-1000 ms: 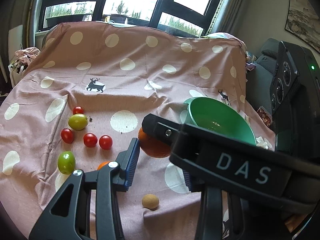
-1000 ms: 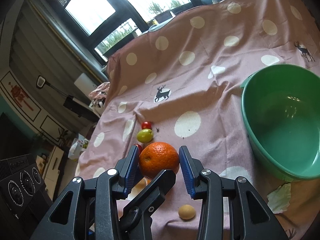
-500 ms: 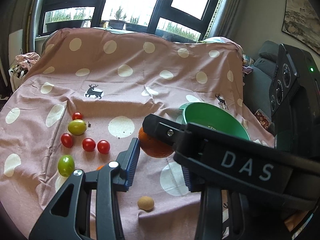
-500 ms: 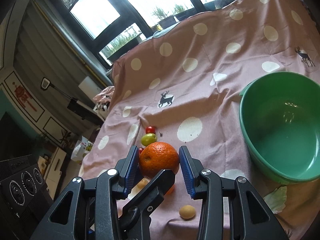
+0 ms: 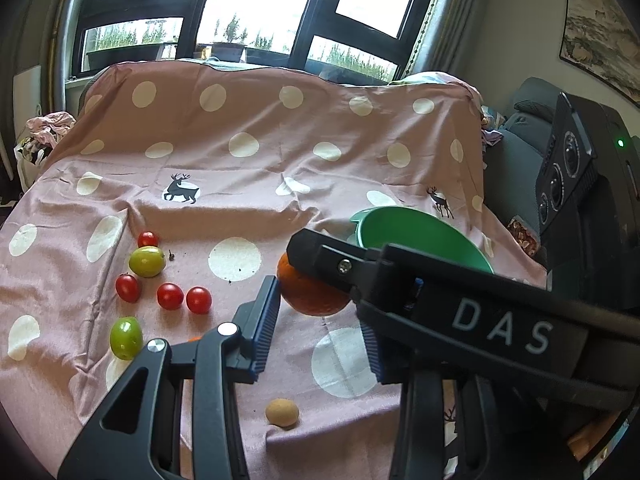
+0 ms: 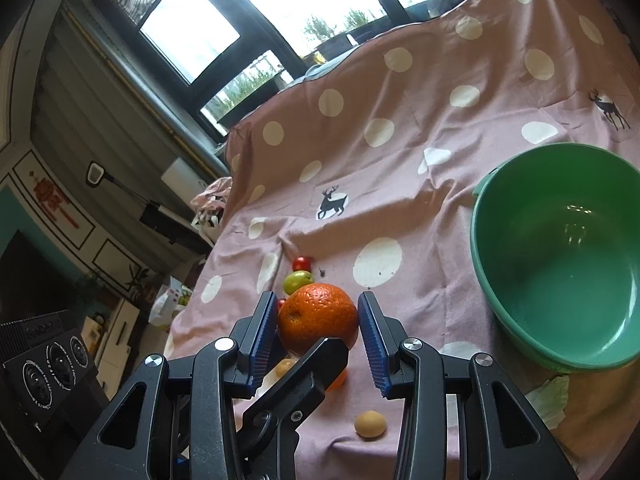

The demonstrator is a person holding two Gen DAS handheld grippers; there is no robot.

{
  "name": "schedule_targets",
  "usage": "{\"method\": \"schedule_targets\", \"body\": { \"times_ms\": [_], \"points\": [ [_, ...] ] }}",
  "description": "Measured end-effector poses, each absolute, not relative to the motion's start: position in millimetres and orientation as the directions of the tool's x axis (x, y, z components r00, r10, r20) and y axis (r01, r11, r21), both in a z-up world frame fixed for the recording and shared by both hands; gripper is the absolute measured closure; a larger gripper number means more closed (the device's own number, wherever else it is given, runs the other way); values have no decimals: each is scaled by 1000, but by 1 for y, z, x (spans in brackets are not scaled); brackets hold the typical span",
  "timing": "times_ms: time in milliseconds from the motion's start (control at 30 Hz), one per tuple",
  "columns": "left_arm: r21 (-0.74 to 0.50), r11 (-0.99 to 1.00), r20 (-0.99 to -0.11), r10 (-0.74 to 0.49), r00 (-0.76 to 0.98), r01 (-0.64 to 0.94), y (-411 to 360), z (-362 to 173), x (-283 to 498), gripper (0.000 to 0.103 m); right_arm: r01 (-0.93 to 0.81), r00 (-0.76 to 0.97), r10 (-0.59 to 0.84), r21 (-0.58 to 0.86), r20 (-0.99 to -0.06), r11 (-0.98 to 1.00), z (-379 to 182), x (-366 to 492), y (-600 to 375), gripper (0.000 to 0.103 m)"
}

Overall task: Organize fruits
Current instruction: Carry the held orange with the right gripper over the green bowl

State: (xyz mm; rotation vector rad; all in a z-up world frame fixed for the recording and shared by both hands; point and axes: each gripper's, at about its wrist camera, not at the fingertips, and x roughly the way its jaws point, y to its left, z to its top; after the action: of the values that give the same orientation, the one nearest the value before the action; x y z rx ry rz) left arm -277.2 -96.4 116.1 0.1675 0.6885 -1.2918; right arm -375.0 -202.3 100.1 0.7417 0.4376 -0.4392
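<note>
**Orange in transit to bowl — carry step**

Moved since 1 s ago: both tools higher and further back; more cloth in view, bowl shows fuller in right wrist view, orange no longer near the cloth.

- Right tool (image 6: pixel 318 330): clamped on orange (image 6: pixel 318 318), blue pads pressed on both sides. Fruit held off the surface, well left of the bowl.
- Left tool (image 5: pixel 318 322): jaws apart, holding nothing. One finger crosses under the orange in right wrist view; touching or just close, can't tell.
- Green bowl (image 6: pixel 486 276): on the cloth, right side; nothing visible inside.
- Spotted cloth (image 5: pixel 248 168): pink w/ white dots and deer prints; what lies under it (worktop or other) not visible.
- Still on cloth, left cluster: red tomatoes, 4 pcs, e.g. (image 5: pixel 199 300); green fruits, 2 pcs (image 5: pixel 147 261) and (image 5: pixel 126 338).
- Small tan fruit (image 5: pixel 282 412): alone near front edge.
- Second orange-coloured fruit (image 6: pixel 339 378): mostly hidden behind tool parts.

Step in hand (est.): pick done, carry to bowl under way. Task early: nothing binned.

Next move needs: swing right tool rightwards over the bowl rim, lower inside, then release. Left tool should clear the path first.
</note>
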Motion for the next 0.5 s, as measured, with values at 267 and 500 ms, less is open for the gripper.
{"method": "schedule_targets", "body": {
  "times_ms": [267,500],
  "points": [
    [-221,256,-551,-829,96,941,-115,125,-292,65,523,836,-247,576,-490,628,105,-394,-218,59],
    [-211,203,-543,-838,58,956,-137,133,-303,65,533,835,-285,564,-470,631,114,-412,-235,59]
  ]
}}
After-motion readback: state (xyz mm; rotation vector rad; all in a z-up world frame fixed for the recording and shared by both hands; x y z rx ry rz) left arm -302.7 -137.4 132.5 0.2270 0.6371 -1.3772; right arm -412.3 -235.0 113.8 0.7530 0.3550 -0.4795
